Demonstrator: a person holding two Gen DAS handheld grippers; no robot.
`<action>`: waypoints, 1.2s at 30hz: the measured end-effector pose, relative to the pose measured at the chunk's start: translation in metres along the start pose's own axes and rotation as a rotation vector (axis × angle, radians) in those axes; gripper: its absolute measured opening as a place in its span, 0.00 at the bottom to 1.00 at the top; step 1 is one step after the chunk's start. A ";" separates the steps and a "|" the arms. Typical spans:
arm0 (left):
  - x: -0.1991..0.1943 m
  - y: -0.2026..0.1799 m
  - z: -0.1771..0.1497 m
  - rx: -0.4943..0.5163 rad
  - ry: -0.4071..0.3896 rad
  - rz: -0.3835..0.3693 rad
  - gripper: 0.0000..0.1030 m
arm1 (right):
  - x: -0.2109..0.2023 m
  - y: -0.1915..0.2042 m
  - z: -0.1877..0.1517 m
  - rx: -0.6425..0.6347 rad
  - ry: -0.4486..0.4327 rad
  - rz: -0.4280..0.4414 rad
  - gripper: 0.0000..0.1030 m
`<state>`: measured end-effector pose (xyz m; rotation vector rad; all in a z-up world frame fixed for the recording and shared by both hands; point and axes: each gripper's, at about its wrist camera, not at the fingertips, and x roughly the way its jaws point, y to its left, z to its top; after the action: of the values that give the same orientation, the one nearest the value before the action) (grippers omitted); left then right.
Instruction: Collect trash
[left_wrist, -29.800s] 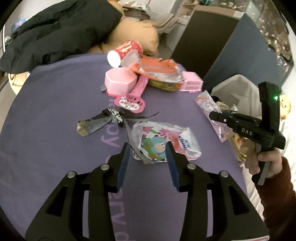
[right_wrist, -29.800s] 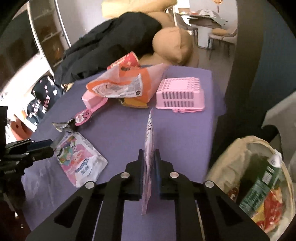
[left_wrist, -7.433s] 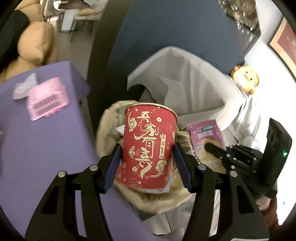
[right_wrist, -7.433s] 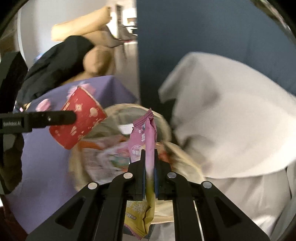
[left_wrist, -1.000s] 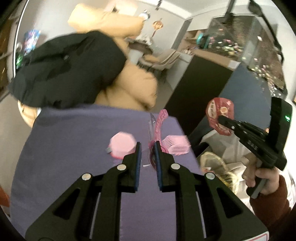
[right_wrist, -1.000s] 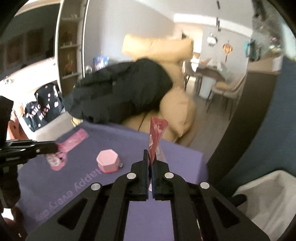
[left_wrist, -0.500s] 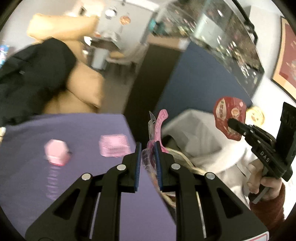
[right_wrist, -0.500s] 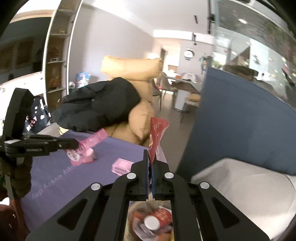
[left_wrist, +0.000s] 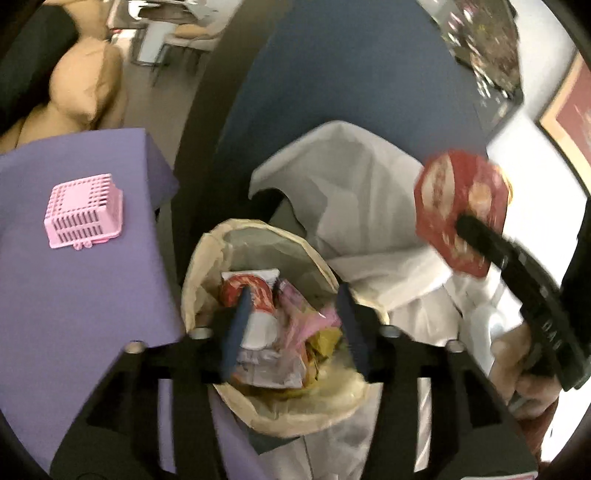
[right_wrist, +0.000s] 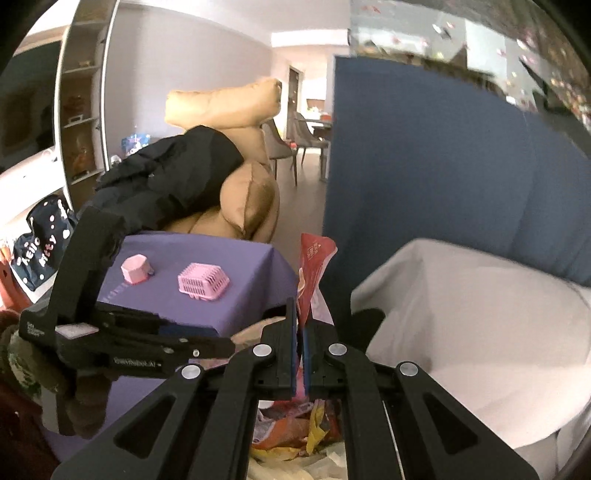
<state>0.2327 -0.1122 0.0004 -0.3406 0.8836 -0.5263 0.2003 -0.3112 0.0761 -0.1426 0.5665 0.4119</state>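
My left gripper (left_wrist: 293, 328) is open and empty, right above the beige-lined trash bin (left_wrist: 207, 254). Inside the bin lie the red cup (left_wrist: 255, 295), a pink wrapper (left_wrist: 314, 325) and other packets. My right gripper (right_wrist: 301, 354) is shut on a red wrapper (right_wrist: 314, 269) and holds it upright over the bin; it shows in the left wrist view (left_wrist: 461, 210) at the right, above and beyond the bin. The left gripper also shows in the right wrist view (right_wrist: 129, 343), low at the left.
The purple table (left_wrist: 74, 288) is left of the bin, with a pink basket (left_wrist: 83, 210) and a pink octagonal box (right_wrist: 135, 267) on it. A white-covered seat (left_wrist: 362, 192) and a blue partition (left_wrist: 351, 74) stand behind the bin. Cushions and a black coat (right_wrist: 166, 177) lie beyond the table.
My left gripper has swung over the bin and opened; the pink wrapper it held now lies in the bin. My right gripper has come over the bin, still holding the red wrapper.
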 end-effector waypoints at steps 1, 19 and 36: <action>0.001 0.001 0.000 -0.009 -0.011 0.013 0.48 | 0.003 -0.002 -0.004 0.010 0.009 0.006 0.04; -0.105 0.012 -0.084 0.044 -0.158 0.353 0.89 | 0.071 0.013 -0.078 0.076 0.208 0.036 0.47; -0.173 -0.013 -0.156 0.081 -0.307 0.551 0.89 | -0.056 0.105 -0.107 0.107 -0.030 0.034 0.59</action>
<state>0.0135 -0.0351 0.0250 -0.0888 0.6184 0.0040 0.0607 -0.2604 0.0152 -0.0238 0.5605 0.4147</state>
